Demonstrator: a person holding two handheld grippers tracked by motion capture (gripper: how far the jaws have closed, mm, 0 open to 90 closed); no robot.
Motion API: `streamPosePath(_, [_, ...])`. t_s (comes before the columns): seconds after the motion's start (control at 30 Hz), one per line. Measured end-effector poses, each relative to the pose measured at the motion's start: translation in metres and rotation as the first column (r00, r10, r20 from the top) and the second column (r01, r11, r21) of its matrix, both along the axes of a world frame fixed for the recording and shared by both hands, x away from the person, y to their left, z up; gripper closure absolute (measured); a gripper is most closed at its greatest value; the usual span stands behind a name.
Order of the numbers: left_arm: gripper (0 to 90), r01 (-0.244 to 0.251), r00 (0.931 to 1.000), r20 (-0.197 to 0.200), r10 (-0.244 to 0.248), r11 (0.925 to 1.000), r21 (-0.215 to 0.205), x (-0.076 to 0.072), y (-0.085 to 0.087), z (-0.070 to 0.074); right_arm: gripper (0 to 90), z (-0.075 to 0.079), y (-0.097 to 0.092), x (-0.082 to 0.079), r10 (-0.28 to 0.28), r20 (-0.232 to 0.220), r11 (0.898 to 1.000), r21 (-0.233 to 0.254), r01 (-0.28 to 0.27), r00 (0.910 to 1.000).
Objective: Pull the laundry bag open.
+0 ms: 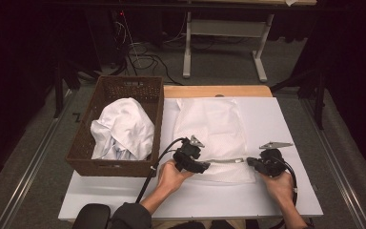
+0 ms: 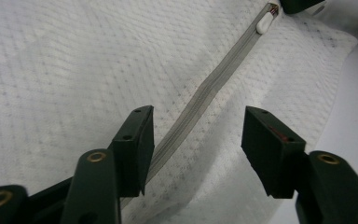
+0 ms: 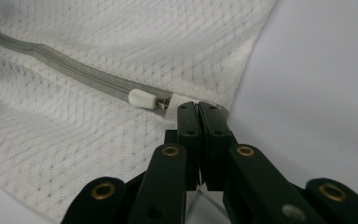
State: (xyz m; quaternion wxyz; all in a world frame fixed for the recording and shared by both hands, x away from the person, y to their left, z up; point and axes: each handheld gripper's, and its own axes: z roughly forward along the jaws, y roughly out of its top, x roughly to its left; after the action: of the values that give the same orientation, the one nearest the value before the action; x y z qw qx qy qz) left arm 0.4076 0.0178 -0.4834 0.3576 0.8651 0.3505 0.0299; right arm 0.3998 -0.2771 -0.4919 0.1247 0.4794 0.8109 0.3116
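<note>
We see a white mesh laundry bag (image 1: 214, 136) lying flat on the white tabletop (image 1: 286, 191), right of the wicker basket (image 1: 152, 102) (white cloth inside). The right gripper (image 3: 198, 108) is clamped on the bag's corner just beside the zipper pull (image 3: 142, 99). The left gripper (image 2: 196, 140) straddles the grey zipper (image 2: 205, 95), its jaws apart.

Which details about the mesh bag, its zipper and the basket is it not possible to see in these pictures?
- Right gripper view: the right gripper is shut at the corner of the mesh bag; its jaws hide what fabric they pinch.
- Left gripper view: the zipper runs behind one pad of the open left gripper, so its near end is hidden.
- High view: the white cloth covers the inside of the basket; the zipper pull is too small.
</note>
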Motion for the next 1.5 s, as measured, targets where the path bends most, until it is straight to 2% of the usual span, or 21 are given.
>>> streamPosePath(0.03, [43.1, -0.002, 1.0000, -0.006, 0.002, 1.0000, 0.005, 0.001, -0.002, 0.000, 88.8, -0.001, 0.000, 0.000, 0.001, -0.003, 1.000, 0.003, -0.001, 1.0000])
streamPosePath(0.13, [45.8, 0.002, 0.9999, 0.014, -0.002, 0.9998, 0.018, 0.002, -0.009, 0.001, 88.8, -0.002, 0.000, 0.000, 0.005, -0.003, 1.000, 0.007, -0.005, 1.0000])
streamPosePath(0.23, [49.0, 0.010, 0.9996, 0.026, -0.010, 0.9999, 0.005, 0.005, -0.016, 0.002, 89.0, -0.003, -0.001, 0.001, 0.007, -0.002, 1.000, 0.014, -0.007, 1.0000])
streamPosePath(0.33, [50.1, 0.026, 0.9996, 0.015, -0.026, 0.9997, 0.000, 0.009, -0.025, 0.003, 89.3, -0.003, -0.002, 0.000, 0.006, -0.002, 1.000, 0.019, -0.006, 1.0000])
streamPosePath(0.37, [50.8, 0.035, 0.9992, 0.019, -0.035, 0.9994, 0.009, 0.010, -0.032, 0.003, 89.8, -0.003, -0.002, 0.000, 0.005, -0.003, 1.000, 0.020, -0.005, 1.0000])
streamPosePath(0.57, [53.9, 0.055, 0.9983, 0.017, -0.056, 0.9979, 0.034, 0.014, -0.050, 0.000, 90.0, -0.003, 0.000, 0.000, 0.011, -0.012, 1.000, 0.023, -0.011, 0.9999])
streamPosePath(0.73, [56.1, 0.076, 0.9971, 0.006, -0.076, 0.9968, 0.022, 0.016, -0.056, -0.003, 90.0, -0.003, 0.003, -0.001, 0.017, -0.008, 1.000, -0.001, -0.017, 0.9998])
streamPosePath(0.87, [57.6, 0.085, 0.9964, -0.009, -0.084, 0.9964, 0.008, 0.019, -0.059, -0.006, 90.0, -0.003, 0.002, 0.000, 0.014, -0.018, 1.000, 0.009, -0.014, 0.9997])
streamPosePath(1.03, [57.8, 0.077, 0.9969, -0.013, -0.077, 0.9970, 0.007, 0.020, -0.065, -0.009, 88.6, -0.002, 0.000, 0.001, 0.018, -0.017, 1.000, 0.020, -0.018, 0.9997])
streamPosePath(1.13, [57.4, 0.077, 0.9969, -0.014, -0.077, 0.9970, -0.001, 0.019, -0.071, -0.009, 88.6, 0.004, -0.009, 0.000, -0.022, 0.028, 0.999, 0.046, 0.021, 0.9994])
streamPosePath(1.2, [56.9, 0.088, 0.9960, -0.012, -0.088, 0.9961, 0.000, 0.019, -0.075, -0.009, 89.2, 0.004, -0.011, 0.000, -0.035, 0.026, 0.998, 0.050, 0.034, 0.9991])
streamPosePath(1.3, [55.6, 0.106, 0.9943, -0.016, -0.106, 0.9944, 0.009, 0.018, -0.081, -0.009, 90.0, 0.002, -0.008, 0.001, -0.019, 0.019, 0.999, 0.041, 0.018, 0.9996])
streamPosePath(1.37, [53.4, 0.108, 0.9941, -0.008, -0.108, 0.9938, 0.027, 0.019, -0.086, -0.009, 90.0, 0.001, -0.006, 0.002, -0.013, 0.001, 0.999, 0.036, 0.012, 0.9999])
streamPosePath(1.5, [53.1, 0.104, 0.9946, -0.006, -0.104, 0.9943, 0.023, 0.020, -0.093, -0.010, 90.0, -0.002, -0.006, 0.004, -0.004, -0.014, 0.999, 0.040, 0.004, 0.9999])
